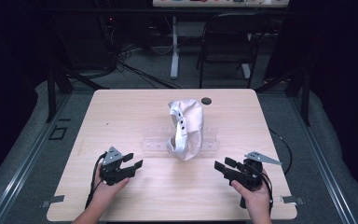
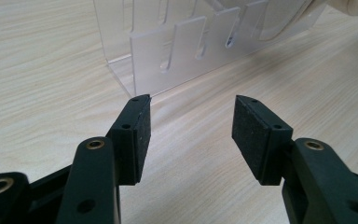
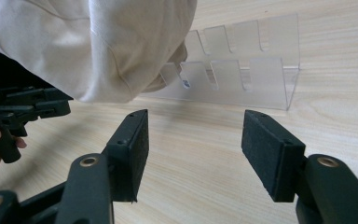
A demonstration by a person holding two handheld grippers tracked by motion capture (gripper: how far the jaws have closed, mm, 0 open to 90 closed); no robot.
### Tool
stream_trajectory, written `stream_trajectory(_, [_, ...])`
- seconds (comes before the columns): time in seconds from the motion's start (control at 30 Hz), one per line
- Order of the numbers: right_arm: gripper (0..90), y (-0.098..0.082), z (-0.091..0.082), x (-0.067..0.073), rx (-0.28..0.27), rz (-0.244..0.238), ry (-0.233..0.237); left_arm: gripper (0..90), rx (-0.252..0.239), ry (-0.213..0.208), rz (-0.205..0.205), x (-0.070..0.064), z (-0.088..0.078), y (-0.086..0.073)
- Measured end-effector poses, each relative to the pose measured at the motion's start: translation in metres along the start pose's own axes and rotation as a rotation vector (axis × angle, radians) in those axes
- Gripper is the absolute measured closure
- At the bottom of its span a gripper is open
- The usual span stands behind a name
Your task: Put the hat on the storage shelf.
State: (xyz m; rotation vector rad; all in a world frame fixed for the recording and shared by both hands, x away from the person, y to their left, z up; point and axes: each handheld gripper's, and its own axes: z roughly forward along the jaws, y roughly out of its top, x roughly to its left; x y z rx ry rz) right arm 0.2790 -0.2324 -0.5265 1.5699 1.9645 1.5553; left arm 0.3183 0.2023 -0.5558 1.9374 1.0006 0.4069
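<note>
A cream-white cloth bag (image 1: 186, 128) with dark snaps along its edge sits slumped near the middle of the tabletop (image 1: 121, 112), draped over a clear plastic slotted rack (image 1: 156, 140) that runs crosswise under it. From the right tongs' own view the cloth (image 3: 98, 46) hangs down over one end of the rack (image 3: 256, 74), whose upright slots stand bare on the other side. The left tongs (image 1: 133, 164) rest low over the tabletop at the near left, held in the person's left hand (image 1: 103, 189), and point toward the rack; their jaws are spread wide with nothing between the pads (image 2: 142, 135), and the nearest corner of the rack (image 2: 168, 60) lies just beyond the tips without touching them. The right tongs (image 1: 223, 166) sit at the near right in the right hand (image 1: 256, 196), aimed toward the bag, jaws likewise spread wide and empty, with bare wood showing between the pads (image 3: 265, 149). Both tongs stay apart from the cloth. A small dark round disc (image 1: 206, 100) lies at the far edge of the tabletop, behind the bag.
</note>
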Motion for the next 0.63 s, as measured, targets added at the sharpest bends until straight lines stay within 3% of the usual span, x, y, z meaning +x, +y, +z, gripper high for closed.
stream_trajectory(0.2, [41.9, -0.011, 0.006, -0.006, 0.007, 0.015, -0.009, 49.3, 0.010, -0.020, 0.001, -0.004, 0.004, 0.000])
stream_trajectory(0.43, [41.9, -0.025, 0.006, -0.016, -0.008, 0.009, -0.027, 48.5, 0.008, -0.022, 0.050, -0.015, 0.007, 0.002])
stream_trajectory(0.63, [41.9, -0.028, 0.006, -0.020, -0.011, 0.020, -0.046, 44.9, 0.006, -0.021, 0.057, -0.019, 0.013, 0.003])
